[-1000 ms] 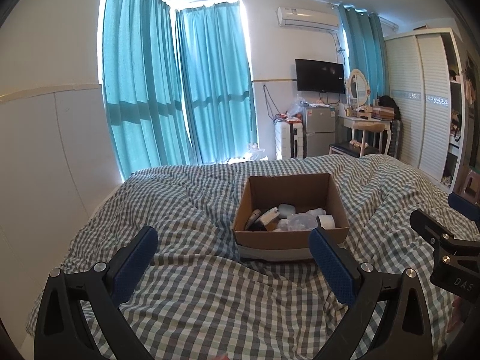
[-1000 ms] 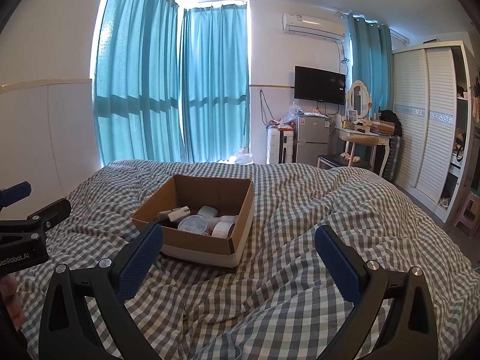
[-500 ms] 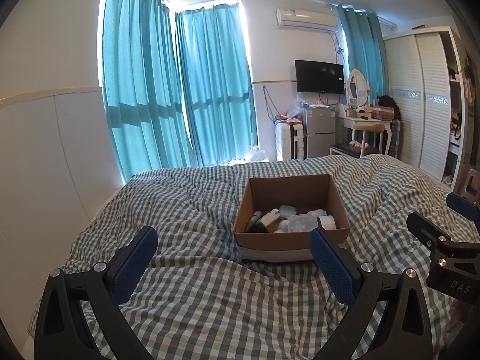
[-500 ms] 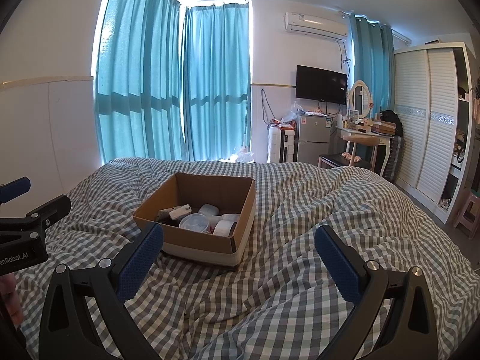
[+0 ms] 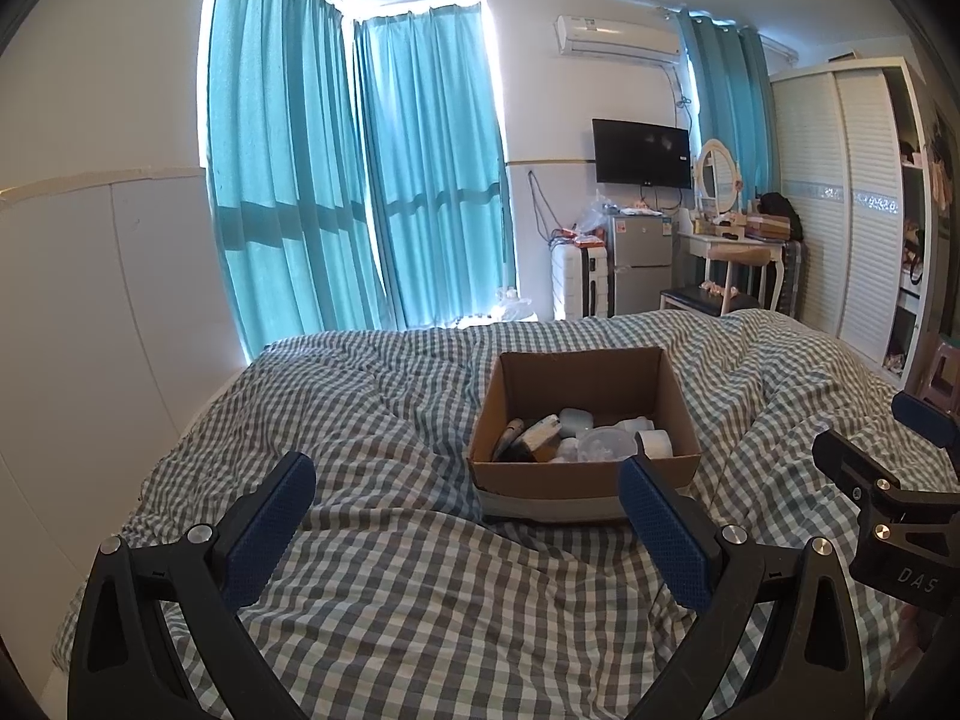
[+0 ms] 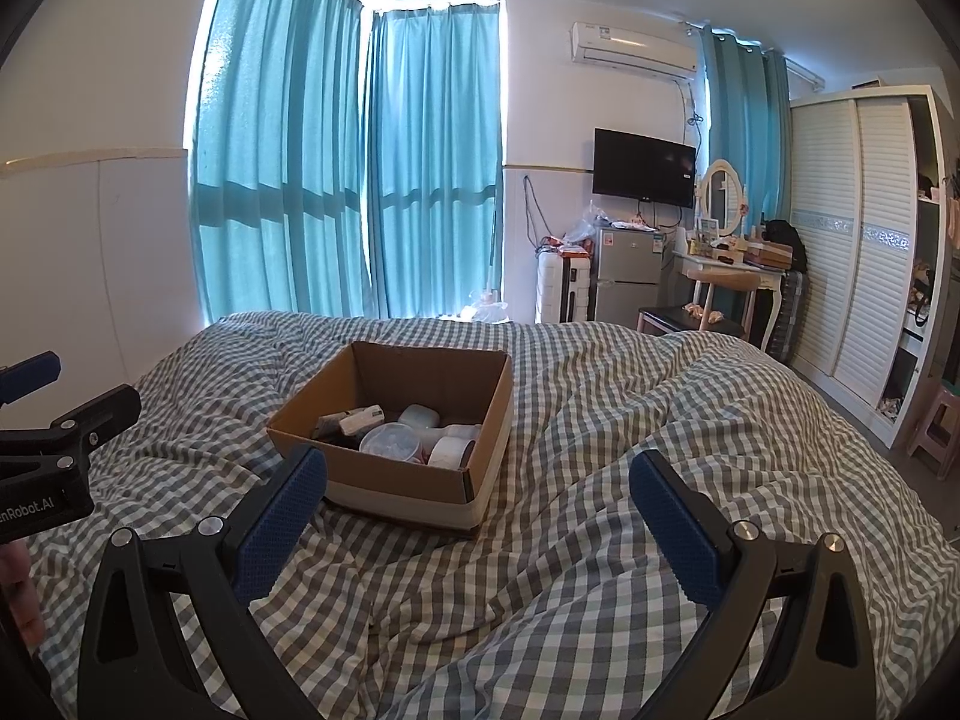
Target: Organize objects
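Observation:
A brown cardboard box (image 5: pixel 600 480) sits on the checked bedcover (image 5: pixel 390 570). It also shows in the right wrist view (image 6: pixel 408 486). Inside lie several small items: white jars (image 6: pixel 420 417), a clear round lid (image 6: pixel 390 441), a roll of tape (image 6: pixel 450 453) and a small carton (image 6: pixel 360 419). My left gripper (image 5: pixel 465 531) is open and empty, held above the cover short of the box. My right gripper (image 6: pixel 477 525) is open and empty, to the right of the box. Each gripper shows at the edge of the other's view.
The bed fills the near field, with a white wall panel (image 5: pixel 90 330) on the left. Beyond the bed stand teal curtains (image 5: pixel 360 180), a small fridge (image 5: pixel 639 264), a dressing table (image 5: pixel 738 252) and a white wardrobe (image 5: pixel 852 210). A pink stool (image 6: pixel 936 426) stands on the right.
Both grippers have drifted very slightly; the view is almost unchanged. Jaws stay open and nothing was taken or let go.

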`<state>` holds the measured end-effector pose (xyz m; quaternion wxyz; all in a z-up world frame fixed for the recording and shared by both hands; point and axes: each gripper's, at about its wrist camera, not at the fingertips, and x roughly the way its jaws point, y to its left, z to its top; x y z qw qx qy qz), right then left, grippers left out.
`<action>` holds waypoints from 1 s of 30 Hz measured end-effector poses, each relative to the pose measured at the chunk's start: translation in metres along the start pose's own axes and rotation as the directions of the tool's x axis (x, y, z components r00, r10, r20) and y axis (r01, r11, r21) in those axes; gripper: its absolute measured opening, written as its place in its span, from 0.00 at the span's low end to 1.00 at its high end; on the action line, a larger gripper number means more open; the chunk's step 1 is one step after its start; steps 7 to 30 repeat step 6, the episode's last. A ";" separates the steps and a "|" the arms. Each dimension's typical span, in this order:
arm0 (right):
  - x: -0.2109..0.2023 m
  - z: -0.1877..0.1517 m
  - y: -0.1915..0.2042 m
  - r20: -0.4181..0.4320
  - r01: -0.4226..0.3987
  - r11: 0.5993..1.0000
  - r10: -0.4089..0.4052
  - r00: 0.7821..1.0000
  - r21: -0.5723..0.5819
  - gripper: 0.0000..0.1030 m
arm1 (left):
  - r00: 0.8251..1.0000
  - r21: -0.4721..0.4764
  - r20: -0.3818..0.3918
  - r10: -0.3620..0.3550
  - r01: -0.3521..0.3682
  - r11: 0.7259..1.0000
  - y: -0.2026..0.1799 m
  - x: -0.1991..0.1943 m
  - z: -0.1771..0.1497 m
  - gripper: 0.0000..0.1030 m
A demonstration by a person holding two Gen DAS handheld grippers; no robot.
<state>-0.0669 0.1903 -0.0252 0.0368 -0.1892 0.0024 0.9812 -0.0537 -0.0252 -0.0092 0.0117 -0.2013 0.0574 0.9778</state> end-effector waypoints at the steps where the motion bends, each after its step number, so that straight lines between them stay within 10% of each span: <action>1: 0.000 0.000 0.000 -0.002 -0.001 1.000 0.001 1.000 -0.001 0.98 | 1.000 -0.003 -0.003 -0.002 0.002 1.000 0.000 0.001 0.000 1.00; 30: 0.001 -0.002 0.000 -0.006 0.002 1.000 -0.002 1.000 -0.005 0.98 | 1.000 -0.008 -0.008 -0.009 0.008 1.000 0.000 0.001 -0.002 1.00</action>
